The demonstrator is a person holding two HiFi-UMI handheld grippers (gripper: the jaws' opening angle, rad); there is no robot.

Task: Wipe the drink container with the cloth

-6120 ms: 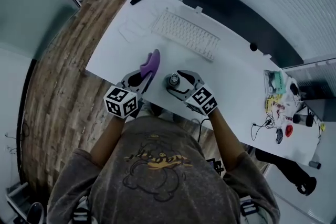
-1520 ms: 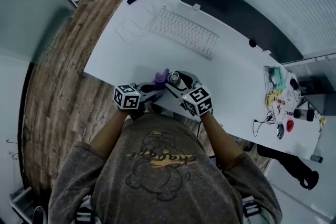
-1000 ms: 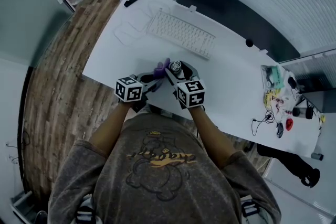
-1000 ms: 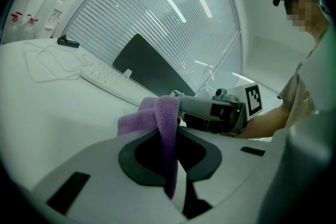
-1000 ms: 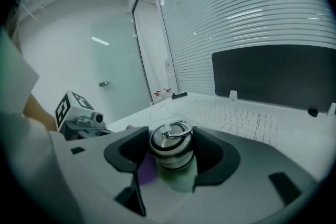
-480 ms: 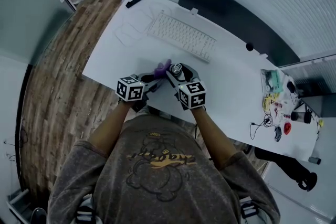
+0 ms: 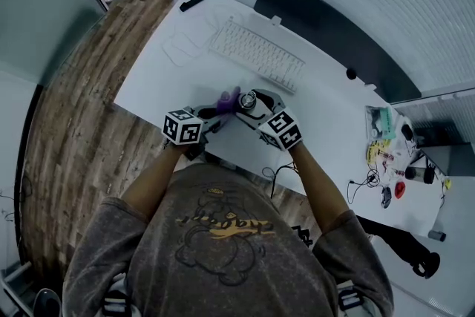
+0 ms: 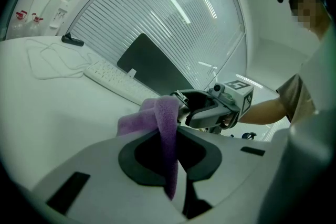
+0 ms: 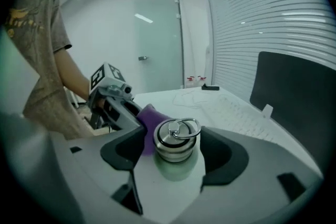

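Note:
A steel drink container [image 7: 246, 102] with a ring lid [image 9: 177, 129] stands upright near the white table's front edge. My right gripper [image 7: 256, 97] brackets it. Its jaws have just been opening and now stand wide, with the container [image 9: 176, 144] between them and a slim gap at the pads. My left gripper [image 7: 220, 112] is shut on a purple cloth [image 7: 228, 99], which hangs folded between its jaws [image 8: 167, 155]. The cloth [image 9: 149, 115] lies against the container's left side, by my right gripper's left jaw. The container's lower body is hidden.
A white keyboard [image 7: 256, 56] lies beyond the container, with a dark monitor [image 7: 319, 18] behind it. A white cable [image 7: 184, 48] and a black remote [image 7: 193, 2] sit at the far left corner. Small clutter [image 7: 386, 145] covers the table's right end.
My right gripper has rolled, so its marker cube now faces more to the right, and its jaws stand wider round the container. The left gripper and the cloth have stayed in place.

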